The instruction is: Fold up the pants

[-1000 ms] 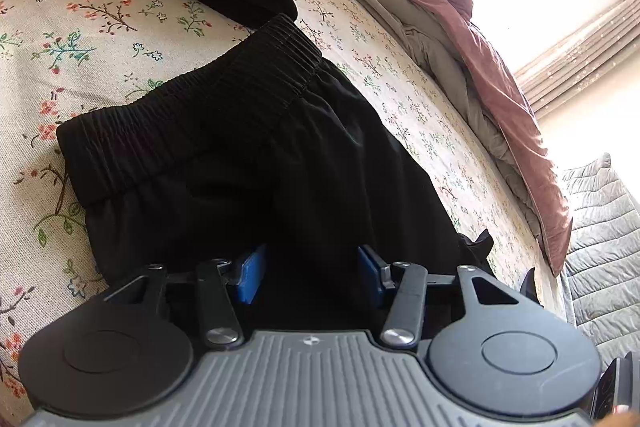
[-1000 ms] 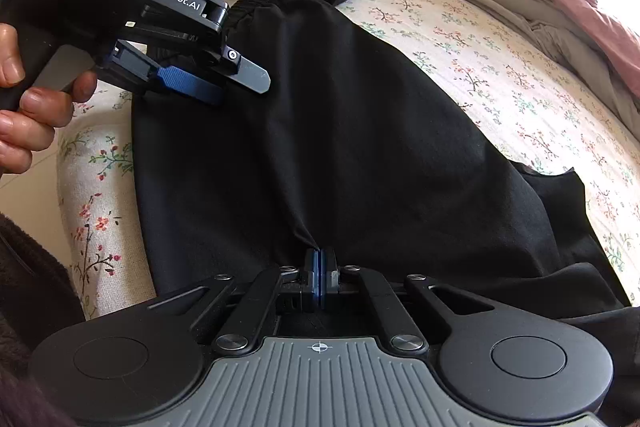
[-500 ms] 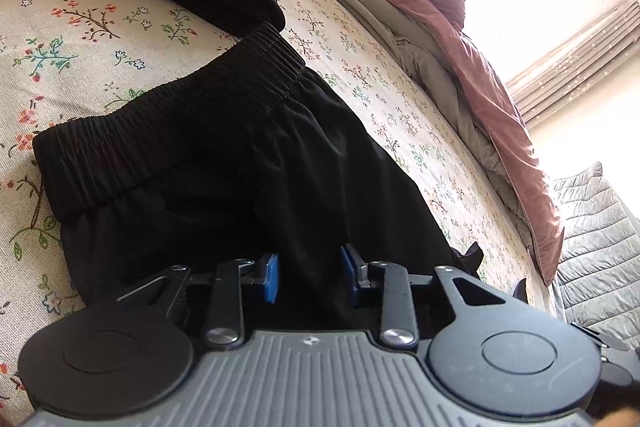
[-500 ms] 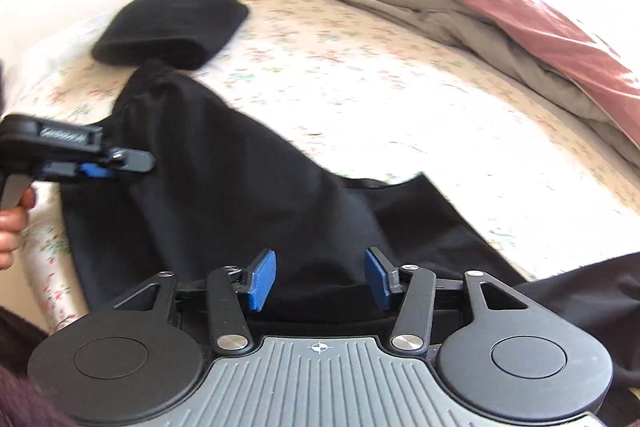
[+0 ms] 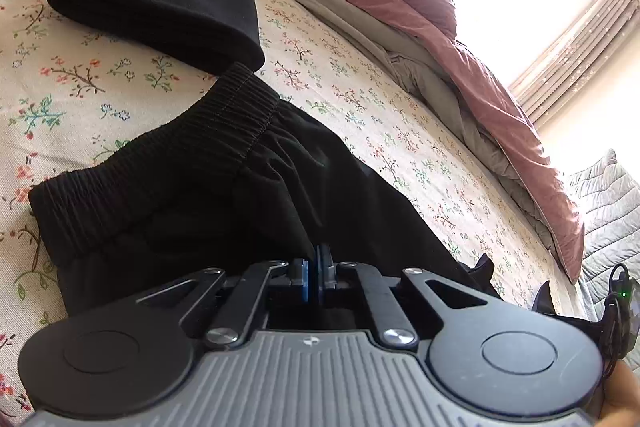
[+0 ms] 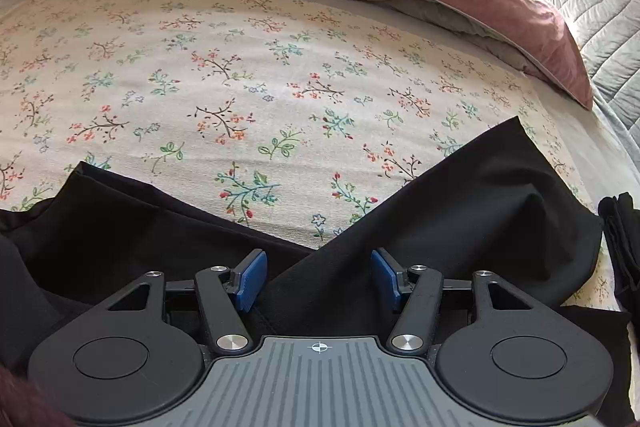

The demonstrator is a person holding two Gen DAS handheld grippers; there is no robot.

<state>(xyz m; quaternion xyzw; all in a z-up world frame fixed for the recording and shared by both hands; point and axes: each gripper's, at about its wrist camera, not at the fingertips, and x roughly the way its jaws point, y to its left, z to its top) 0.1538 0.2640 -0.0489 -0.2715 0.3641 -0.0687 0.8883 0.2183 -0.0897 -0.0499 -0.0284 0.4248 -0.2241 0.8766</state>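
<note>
While the black elastic-waist pants (image 5: 208, 187) lie spread on the floral-sheeted bed (image 6: 240, 75), fabric below the waistband is pinched by the closed left gripper (image 5: 316, 277). The right gripper (image 6: 318, 277) is held wide over the legs. Folding is judged barely begun.

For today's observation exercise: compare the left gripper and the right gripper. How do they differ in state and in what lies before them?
The left gripper is shut, pinching the black pants below the waistband; the right gripper is open, gripping nothing. The left faces the ribbed waistband; the right hovers over the leg ends. Both have blue pads and black linkages.
</note>
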